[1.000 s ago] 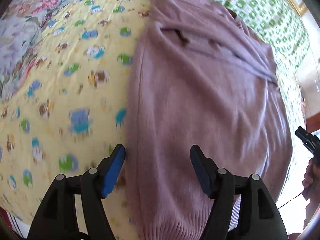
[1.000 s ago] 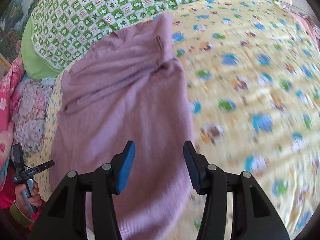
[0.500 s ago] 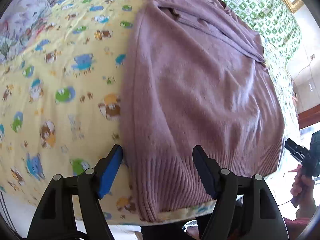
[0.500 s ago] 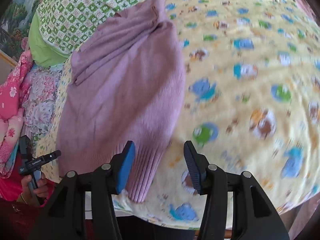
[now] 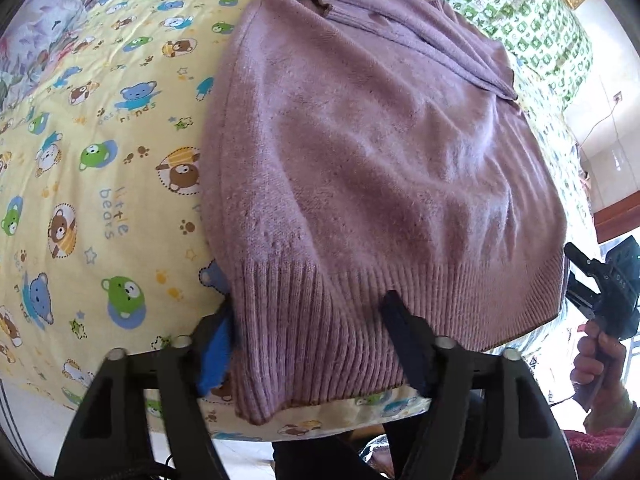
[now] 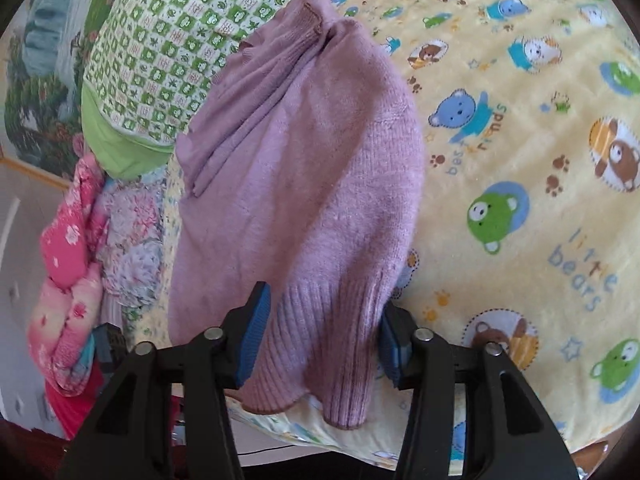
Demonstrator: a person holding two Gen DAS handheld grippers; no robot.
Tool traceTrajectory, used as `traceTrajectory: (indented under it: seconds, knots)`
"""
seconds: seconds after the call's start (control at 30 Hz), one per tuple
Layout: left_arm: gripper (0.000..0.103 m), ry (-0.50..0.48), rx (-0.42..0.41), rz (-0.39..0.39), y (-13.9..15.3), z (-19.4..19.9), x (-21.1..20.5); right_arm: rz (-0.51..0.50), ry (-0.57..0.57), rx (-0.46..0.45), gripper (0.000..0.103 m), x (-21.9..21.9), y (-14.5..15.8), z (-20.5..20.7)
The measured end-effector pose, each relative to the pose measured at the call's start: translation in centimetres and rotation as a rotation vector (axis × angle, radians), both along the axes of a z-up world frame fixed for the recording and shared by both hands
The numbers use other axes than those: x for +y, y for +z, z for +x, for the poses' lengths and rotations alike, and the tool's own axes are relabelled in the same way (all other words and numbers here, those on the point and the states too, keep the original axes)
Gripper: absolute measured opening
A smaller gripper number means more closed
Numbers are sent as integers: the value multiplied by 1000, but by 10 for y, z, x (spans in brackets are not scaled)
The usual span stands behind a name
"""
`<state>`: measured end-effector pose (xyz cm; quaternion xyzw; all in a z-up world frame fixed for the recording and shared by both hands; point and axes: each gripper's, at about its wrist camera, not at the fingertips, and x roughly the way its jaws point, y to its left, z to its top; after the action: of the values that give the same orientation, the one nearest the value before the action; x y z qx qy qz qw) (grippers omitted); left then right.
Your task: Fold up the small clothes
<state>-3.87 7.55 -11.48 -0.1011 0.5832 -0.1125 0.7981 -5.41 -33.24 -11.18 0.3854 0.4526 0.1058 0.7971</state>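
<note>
On the bed [image 5: 100, 184], a mauve sweater [image 5: 380, 152] lies flat — sleeves already folded in.
Each gripper straddles a hem corner at the near edge, jaws closing: left gripper [image 5: 308, 344] and right gripper [image 6: 320, 328] have ribbing between their pads but no firm pinch yet. Likely left to do — carrying the hem up toward the collar.

sweater [image 5: 380, 168] | mauve knit (ribbed hem) | folded narrow, flat | hem at bed's near edge
</note>
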Motion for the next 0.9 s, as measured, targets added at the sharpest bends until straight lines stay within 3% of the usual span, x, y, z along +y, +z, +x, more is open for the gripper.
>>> traceTrajectory:
  seconds: [0.03, 0.1, 0.13, 0.33, 0.43, 0.67, 0.9]
  knots:
    - [54, -3, -3, 12, 0, 1, -3, -9, 10, 10, 17, 2, 0, 0]
    - [20, -15, -15, 25, 1, 2, -1, -53, 33, 35, 12, 5, 1, -2]
    - [13, -22, -17, 9, 2, 2, 1, -69, 39, 29, 11, 4, 5, -5]
    - [9, -54, -61, -87, 14, -10, 18, -143, -10, -33, 7, -36, 45, -46]
    - [9, -55, -32, -90, 3, -13, 21, -145, -9, 11, 7, -41, 32, -46]
    - [9, 1, -82, -196, 24, -11, 44, -112, 28, -3, 7, -21, 29, -39]
    - [9, -1, -229, -255, 82, 21, 44, -78, 20, -139, 7, -27, 77, -7]
